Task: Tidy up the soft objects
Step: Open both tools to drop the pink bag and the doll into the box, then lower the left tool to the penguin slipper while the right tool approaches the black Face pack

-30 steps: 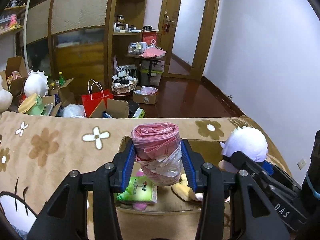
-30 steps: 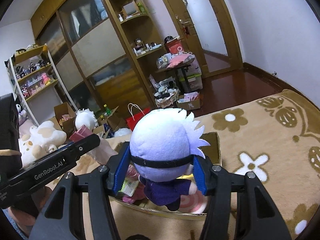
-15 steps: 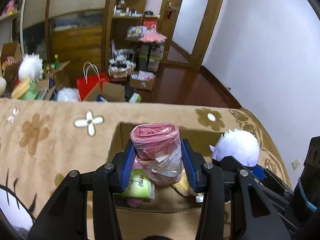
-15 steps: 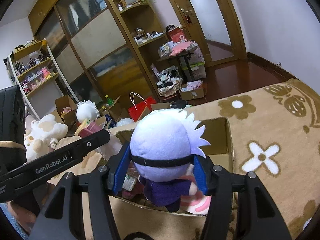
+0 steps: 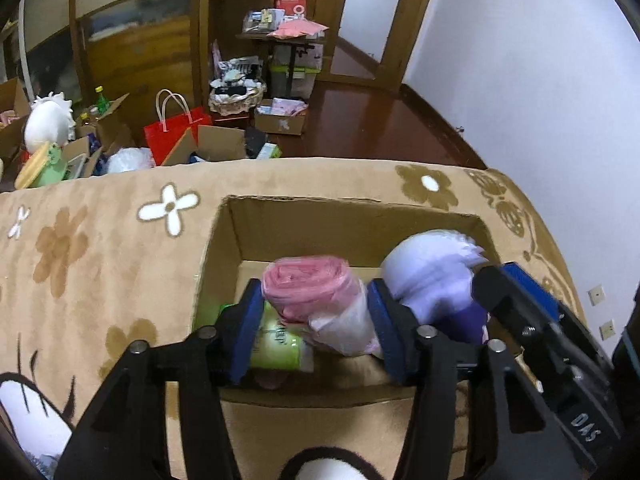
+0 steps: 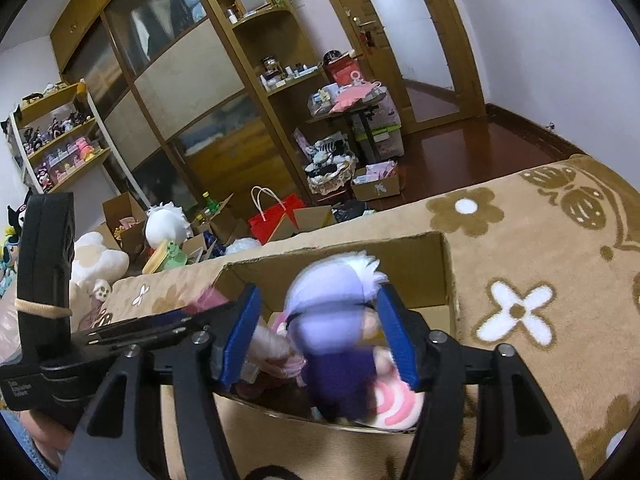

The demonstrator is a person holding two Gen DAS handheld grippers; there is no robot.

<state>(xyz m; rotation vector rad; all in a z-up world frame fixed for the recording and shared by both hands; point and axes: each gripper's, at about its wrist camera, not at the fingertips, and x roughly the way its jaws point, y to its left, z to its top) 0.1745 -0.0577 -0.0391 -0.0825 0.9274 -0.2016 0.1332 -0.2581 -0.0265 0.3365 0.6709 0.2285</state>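
An open cardboard box (image 5: 224, 240) sits on a tan flowered blanket (image 5: 80, 248). My left gripper (image 5: 316, 328) is over the box with its jaws spread wide; the pink roll of plastic bags (image 5: 312, 300) sits loose between the pads. My right gripper (image 6: 320, 336) is also open over the box (image 6: 446, 268); the white-haired plush doll in purple (image 6: 332, 320) is blurred between the pads, dropping in. A green tissue pack (image 5: 276, 340) and a pink-and-white plush (image 6: 396, 404) lie inside the box.
The blanket's far edge drops to a cluttered floor with a red paper bag (image 5: 176, 136), cardboard boxes (image 5: 280, 120) and a white plush (image 5: 48, 120). Wooden cabinets and shelves (image 6: 224, 92) stand behind. A white wall is at the right.
Both grippers moved forward and down over the box and opened. The doll has slipped lower between the right pads and is blurred; the pink roll now sits loose between the left pads.
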